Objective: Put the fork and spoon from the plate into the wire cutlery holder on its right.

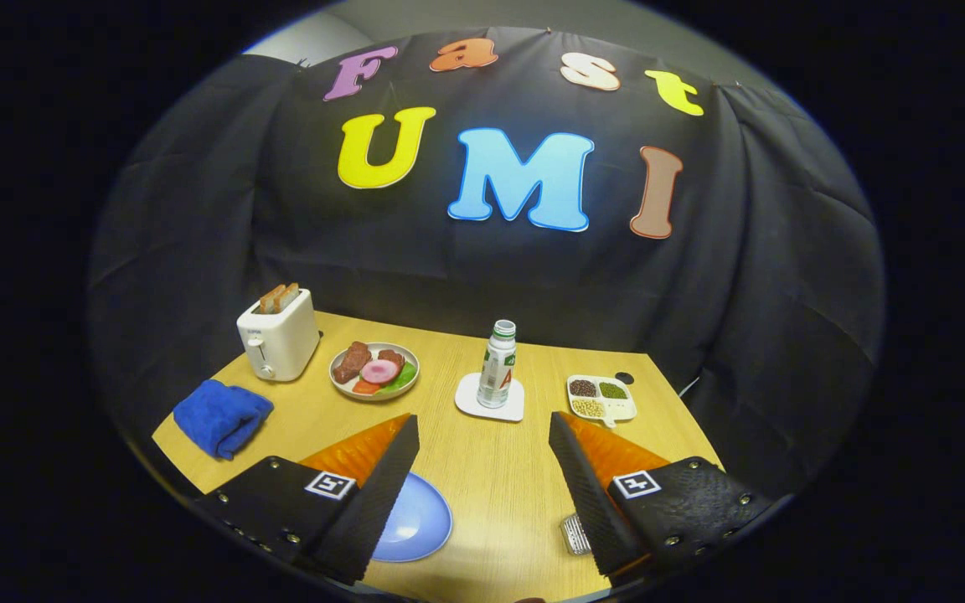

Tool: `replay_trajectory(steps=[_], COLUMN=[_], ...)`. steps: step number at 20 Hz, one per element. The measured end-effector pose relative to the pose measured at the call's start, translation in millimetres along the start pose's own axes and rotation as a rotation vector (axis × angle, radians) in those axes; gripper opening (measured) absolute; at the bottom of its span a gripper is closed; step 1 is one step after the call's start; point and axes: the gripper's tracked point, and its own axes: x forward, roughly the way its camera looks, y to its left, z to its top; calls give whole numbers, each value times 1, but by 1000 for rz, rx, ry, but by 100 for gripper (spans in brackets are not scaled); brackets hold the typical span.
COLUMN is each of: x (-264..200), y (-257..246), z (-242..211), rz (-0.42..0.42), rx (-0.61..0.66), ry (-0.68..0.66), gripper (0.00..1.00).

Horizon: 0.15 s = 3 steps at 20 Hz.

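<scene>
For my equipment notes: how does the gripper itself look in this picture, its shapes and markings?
The gripper has two wedge-shaped fingers with ribbed inner faces. Each sits on a dark textured block with small screws along its edge, and each block carries a square black-and-white marker.

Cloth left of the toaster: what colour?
Blue cloth, folded; clearest in gripper view, beyond the open gripper.

The gripper hangs above the wooden bench, its fingers spread wide with nothing between them. A blue plate peeks out beside the left finger, and a bit of the wire cutlery holder beside the right. Beyond the fingers stand a bottle on a white coaster, a plate of food, a toaster, a blue cloth and a divided dish.
</scene>
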Motion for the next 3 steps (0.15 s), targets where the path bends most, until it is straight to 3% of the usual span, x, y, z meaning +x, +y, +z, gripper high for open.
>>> replay_trajectory(steps=[3], x=[-8], y=[10], z=[14], rz=[-12], rx=[-50], ry=[-75], gripper=[96])
